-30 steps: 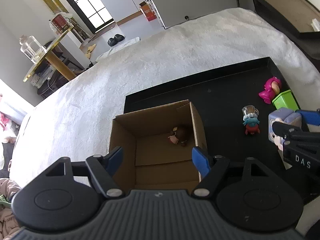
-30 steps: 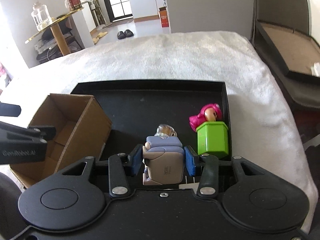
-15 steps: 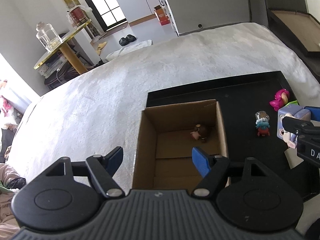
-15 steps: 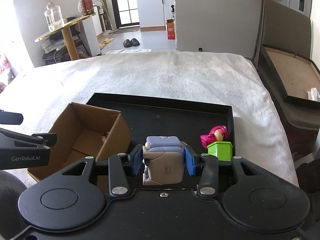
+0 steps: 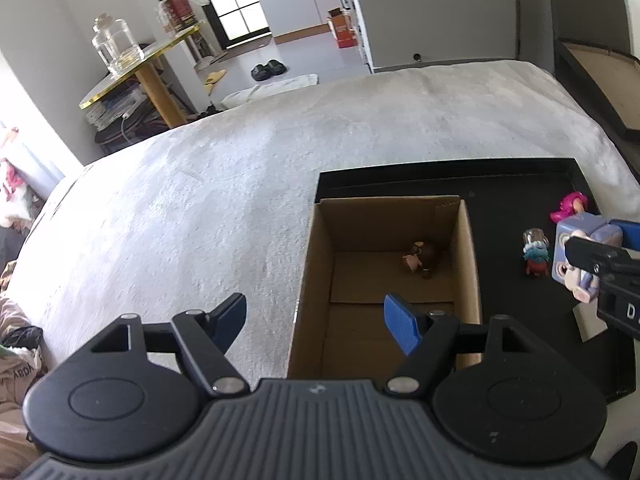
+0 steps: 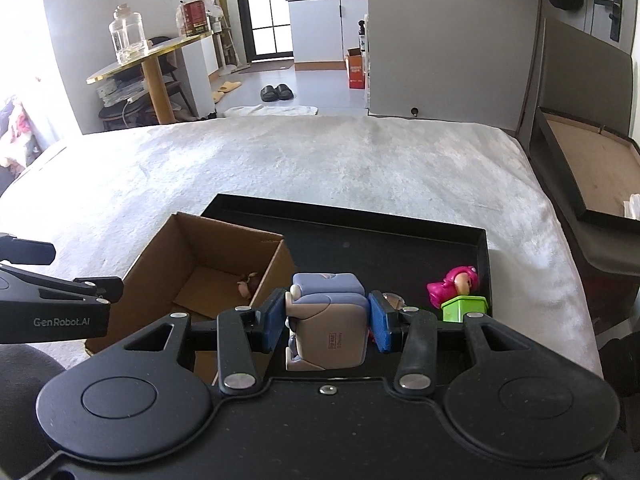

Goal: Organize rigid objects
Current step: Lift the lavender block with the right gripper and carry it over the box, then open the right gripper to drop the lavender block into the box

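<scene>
One small brown figurine [image 5: 422, 255] is lying in the cardboard box [image 5: 467, 256], the left gripper [image 5: 316, 318] hanging apart above it. The right gripper [image 6: 327, 317] is clamping the blue-grey cube toy [image 6: 326, 320] over the black tray [image 6: 482, 248]; its smooth faces could be slipping before reaching the box.

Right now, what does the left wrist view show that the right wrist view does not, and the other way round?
Only the left wrist view: the small blue-and-red figure standing on the tray, and the open left tool.

Only the right wrist view: the green block, and the right tool clamping the cube toy.

Both: the cardboard box with a brown figure inside, the black tray, the pink figure.
</scene>
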